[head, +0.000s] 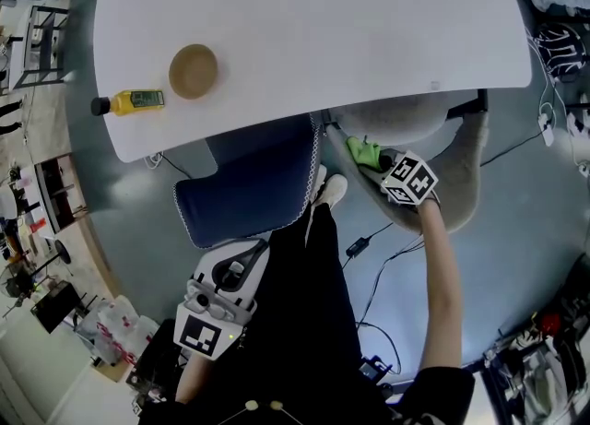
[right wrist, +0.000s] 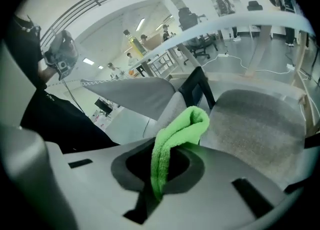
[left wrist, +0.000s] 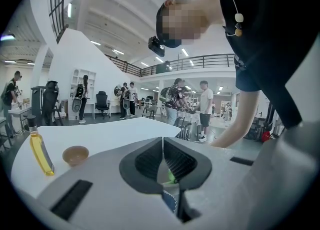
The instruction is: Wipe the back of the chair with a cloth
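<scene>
Cloth (right wrist: 175, 134) in right claw (right wrist: 161, 163) by chair back (head: 466, 174); bowl (head: 194, 71) on table (head: 350, 36)

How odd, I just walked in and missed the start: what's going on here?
A person holds a gripper in each hand. The right gripper is shut on a green cloth, held at the back of the grey chair by the white table; whether it touches can't be told. The left gripper is shut, empty and held low, away from that chair.
</scene>
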Motion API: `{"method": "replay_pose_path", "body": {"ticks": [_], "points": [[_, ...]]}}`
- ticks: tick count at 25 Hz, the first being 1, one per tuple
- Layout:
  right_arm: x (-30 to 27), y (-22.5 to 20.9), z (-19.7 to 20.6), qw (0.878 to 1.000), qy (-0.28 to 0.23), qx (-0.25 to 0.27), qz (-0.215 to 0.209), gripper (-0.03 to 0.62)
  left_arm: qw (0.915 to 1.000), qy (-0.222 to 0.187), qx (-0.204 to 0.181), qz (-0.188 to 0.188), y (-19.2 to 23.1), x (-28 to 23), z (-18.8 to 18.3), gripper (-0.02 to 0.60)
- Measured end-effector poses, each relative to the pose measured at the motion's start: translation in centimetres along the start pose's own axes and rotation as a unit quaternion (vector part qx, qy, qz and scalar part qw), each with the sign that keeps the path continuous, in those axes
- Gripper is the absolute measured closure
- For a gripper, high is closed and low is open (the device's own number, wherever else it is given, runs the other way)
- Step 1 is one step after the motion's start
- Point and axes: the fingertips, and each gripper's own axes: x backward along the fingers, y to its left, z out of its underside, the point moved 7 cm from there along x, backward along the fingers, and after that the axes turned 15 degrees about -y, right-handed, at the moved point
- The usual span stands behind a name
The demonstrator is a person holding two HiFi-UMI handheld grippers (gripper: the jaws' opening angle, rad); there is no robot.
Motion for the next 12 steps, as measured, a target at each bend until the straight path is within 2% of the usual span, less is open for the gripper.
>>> {"method": "replay_pose_path", "body": {"ticks": [5,9,12], "points": [[2.6,3.4,-0.6,0.998,0.013,0.044,-0.040,0.574,1.0000,-0.002,-0.001,0.005,0.1,-0.3,-0.1,0.572],[4.2,5.5,-1.2,0.994,0.040,0.054,-0.090,0.574,1.0000,-0.002,0.002,0.009,0.0,-0.5,0.0,0.572],[4.8,4.9,-1.7,0.995,0.025,0.056,-0.080,0.574,0.9999,-0.001,0.002,0.010,0.0,-0.6,0.0,0.572]]}}
